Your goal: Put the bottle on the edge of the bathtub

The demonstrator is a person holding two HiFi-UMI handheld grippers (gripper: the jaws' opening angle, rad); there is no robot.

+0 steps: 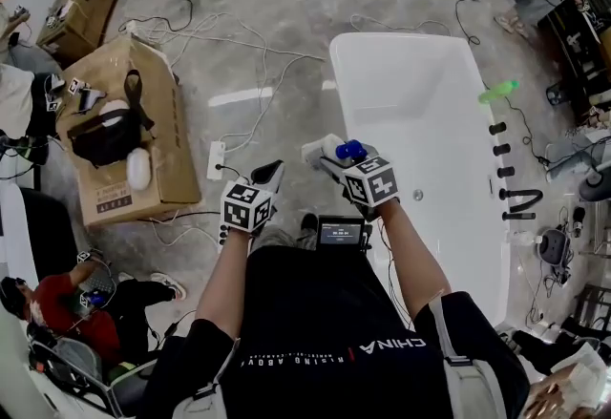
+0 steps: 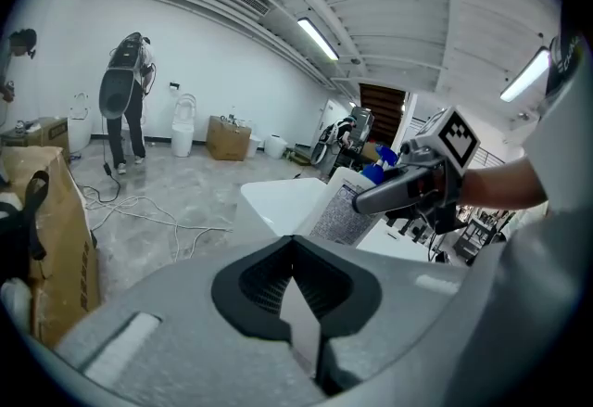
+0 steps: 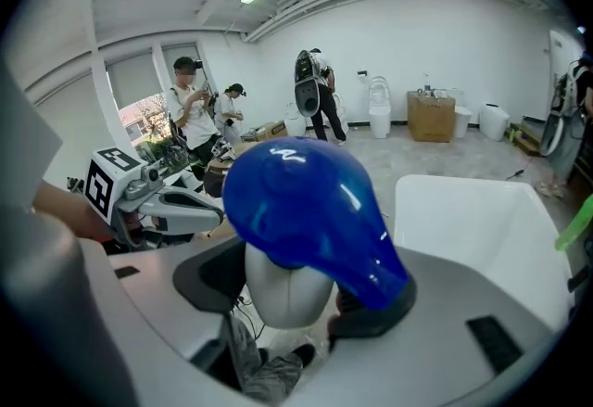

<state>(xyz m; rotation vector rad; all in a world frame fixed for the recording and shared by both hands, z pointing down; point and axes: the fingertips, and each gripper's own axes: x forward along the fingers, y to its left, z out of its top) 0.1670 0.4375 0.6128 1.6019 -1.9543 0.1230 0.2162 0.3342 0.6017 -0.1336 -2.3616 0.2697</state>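
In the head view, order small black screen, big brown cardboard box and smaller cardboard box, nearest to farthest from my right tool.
1. Small black screen, just below the right tool.
2. Big brown cardboard box, left.
3. Smaller cardboard box, far upper left.

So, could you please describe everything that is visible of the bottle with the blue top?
The bottle has a white, plastic-looking body, a glossy blue head shaped like a sprayer, and a grey speckled label. It is roughly upright in the air, with the right gripper shut on its white neck just under the blue head. It hangs near the left rim of the white bathtub, at the end closest to the person, and does not rest on it yet. Nothing else touches it.
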